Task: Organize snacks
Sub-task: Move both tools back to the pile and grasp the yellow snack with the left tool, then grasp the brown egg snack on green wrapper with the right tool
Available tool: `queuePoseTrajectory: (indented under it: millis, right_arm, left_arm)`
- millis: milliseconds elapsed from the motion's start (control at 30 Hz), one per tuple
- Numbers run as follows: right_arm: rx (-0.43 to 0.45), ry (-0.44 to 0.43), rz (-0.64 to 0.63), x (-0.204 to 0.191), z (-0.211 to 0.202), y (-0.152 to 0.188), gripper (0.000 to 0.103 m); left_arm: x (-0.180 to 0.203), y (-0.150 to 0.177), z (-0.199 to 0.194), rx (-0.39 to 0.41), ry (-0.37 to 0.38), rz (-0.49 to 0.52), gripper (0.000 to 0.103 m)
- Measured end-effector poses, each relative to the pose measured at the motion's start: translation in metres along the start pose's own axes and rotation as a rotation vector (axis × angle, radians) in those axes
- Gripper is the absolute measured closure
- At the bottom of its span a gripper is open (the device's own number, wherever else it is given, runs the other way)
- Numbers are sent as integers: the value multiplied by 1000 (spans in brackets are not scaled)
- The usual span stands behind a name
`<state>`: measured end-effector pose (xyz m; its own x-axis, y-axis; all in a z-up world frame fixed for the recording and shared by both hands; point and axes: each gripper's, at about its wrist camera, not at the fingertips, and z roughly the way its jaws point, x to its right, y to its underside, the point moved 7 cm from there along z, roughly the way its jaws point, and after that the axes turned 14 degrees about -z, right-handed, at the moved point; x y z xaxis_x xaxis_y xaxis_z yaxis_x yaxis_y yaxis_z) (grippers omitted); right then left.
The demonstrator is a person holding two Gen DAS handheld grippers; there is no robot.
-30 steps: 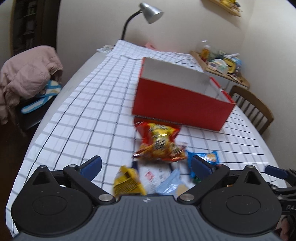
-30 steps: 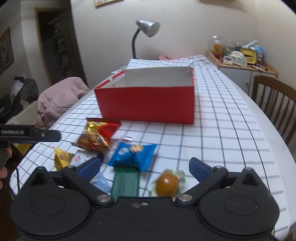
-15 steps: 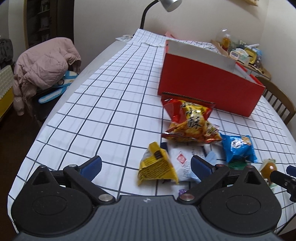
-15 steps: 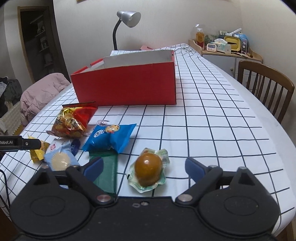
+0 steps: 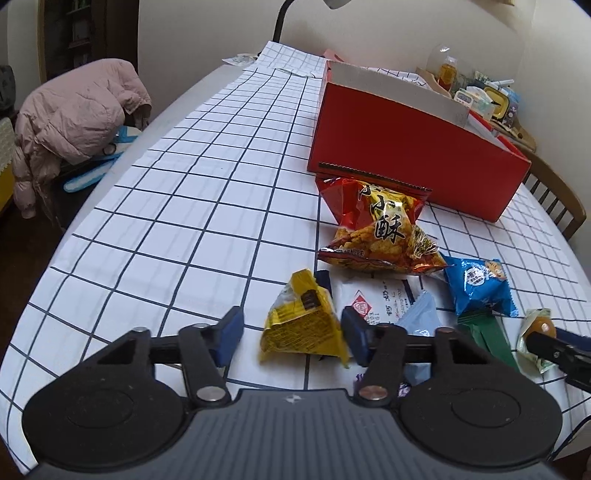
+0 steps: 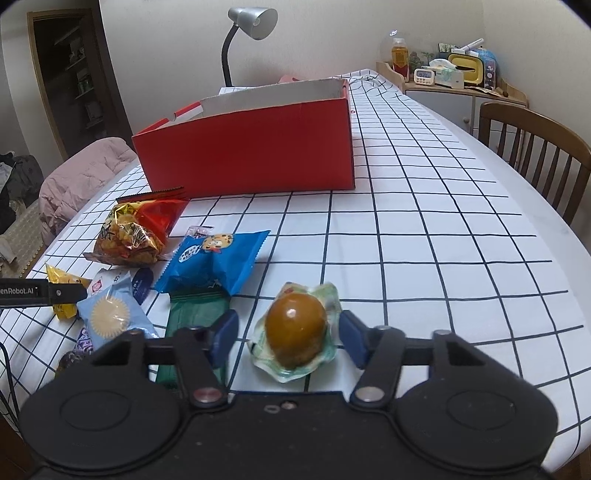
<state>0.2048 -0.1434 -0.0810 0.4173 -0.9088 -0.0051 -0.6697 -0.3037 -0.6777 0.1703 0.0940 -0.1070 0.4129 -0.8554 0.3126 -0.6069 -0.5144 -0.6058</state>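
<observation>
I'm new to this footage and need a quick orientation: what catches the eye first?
A big red box stands open-topped mid-table on the checked cloth, with snack packets scattered in front. Nearest, the right gripper is closing around a brown egg-shaped snack, and the left gripper around a yellow packet.

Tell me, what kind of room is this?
Probably a dining room at home: a large table under a checked tablecloth, a wooden chair beside it, a desk lamp, and a cluttered sideboard along the wall.
</observation>
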Motion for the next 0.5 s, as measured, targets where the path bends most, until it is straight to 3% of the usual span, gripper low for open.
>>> queuePoseTrajectory:
  millis: [67,167,267,500]
  right_arm:
    - [0,7,2,1,0,1,54]
    - [4,7,8,3,0,1,63]
    - [11,3,13,4,-1,1,64]
    - [24,-1,16,1,-6,-1,64]
  left_arm:
    - [2,0,-1,-7,17,2,58]
    - [2,0,-1,-6,21,-2,61]
    - [0,-1,-1,-5,25,-19,66]
    - [-3,-3,-5,-1,28,-40,68]
